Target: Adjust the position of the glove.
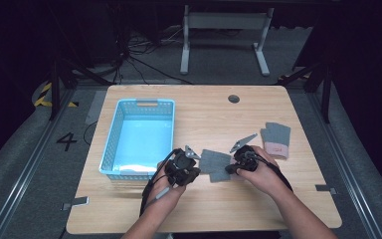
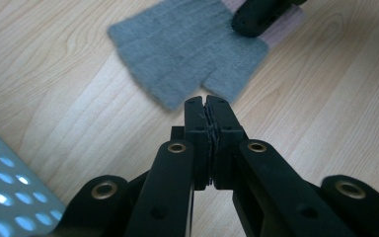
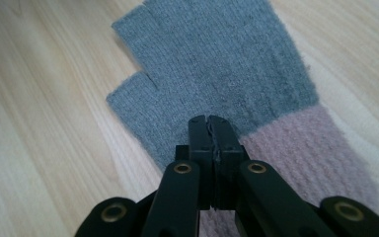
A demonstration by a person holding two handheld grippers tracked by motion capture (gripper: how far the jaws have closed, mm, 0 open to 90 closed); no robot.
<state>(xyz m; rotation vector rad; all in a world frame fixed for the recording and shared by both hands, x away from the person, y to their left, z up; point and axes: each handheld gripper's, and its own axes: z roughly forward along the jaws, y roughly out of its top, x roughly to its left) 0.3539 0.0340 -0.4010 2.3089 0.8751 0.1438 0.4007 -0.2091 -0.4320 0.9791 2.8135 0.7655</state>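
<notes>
Lying between both grippers, the glove [image 1: 215, 164] is partly hidden; left gripper [image 2: 208, 106] and right gripper [image 3: 210, 123] are pressed together, empty.

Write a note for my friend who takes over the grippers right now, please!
Left gripper: shut, empty, beside the flat grey knitted fingerless glove.
Right gripper: shut, empty, over that glove near its pink cuff.
A second grey knitted glove with a pink cuff lies farther right on the wooden table.
Light blue plastic basket: nothing visible inside.
Done: nothing yet. Left, probably: both gloves into the basket.
</notes>
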